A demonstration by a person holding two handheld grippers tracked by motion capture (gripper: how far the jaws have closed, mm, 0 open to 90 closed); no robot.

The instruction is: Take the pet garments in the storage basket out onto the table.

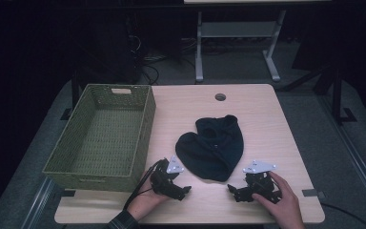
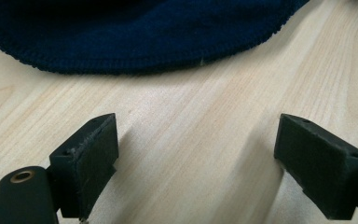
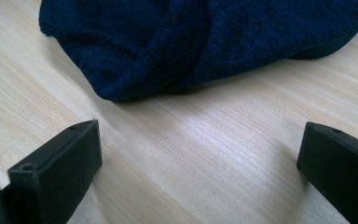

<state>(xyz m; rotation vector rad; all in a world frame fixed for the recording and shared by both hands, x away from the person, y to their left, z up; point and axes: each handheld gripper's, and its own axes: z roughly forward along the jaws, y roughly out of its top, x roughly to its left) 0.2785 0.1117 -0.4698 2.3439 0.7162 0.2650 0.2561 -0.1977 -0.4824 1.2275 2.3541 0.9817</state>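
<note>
A dark navy knitted cloth (image 1: 214, 148) lies crumpled on the light wooden table (image 1: 267, 119), a little front of centre. My left gripper (image 1: 181, 183) rests at the cloth's front left, held in a hand, jaws wide open and empty. In the left gripper view the cloth's hemmed edge (image 2: 135, 32) lies just beyond the gripper (image 2: 196, 135), apart from it. My right gripper (image 1: 240, 186) sits at the cloth's front right, also open and empty. The right gripper view has a folded corner of the cloth (image 3: 205, 42) ahead of the gripper (image 3: 200, 135), bare wood between.
An empty green woven basket (image 1: 95, 179) stands along the table's left side, close to my left hand. A round cable hole (image 1: 220, 97) sits near the far edge. Beyond the table are a grey floor and a desk frame (image 1: 238, 43).
</note>
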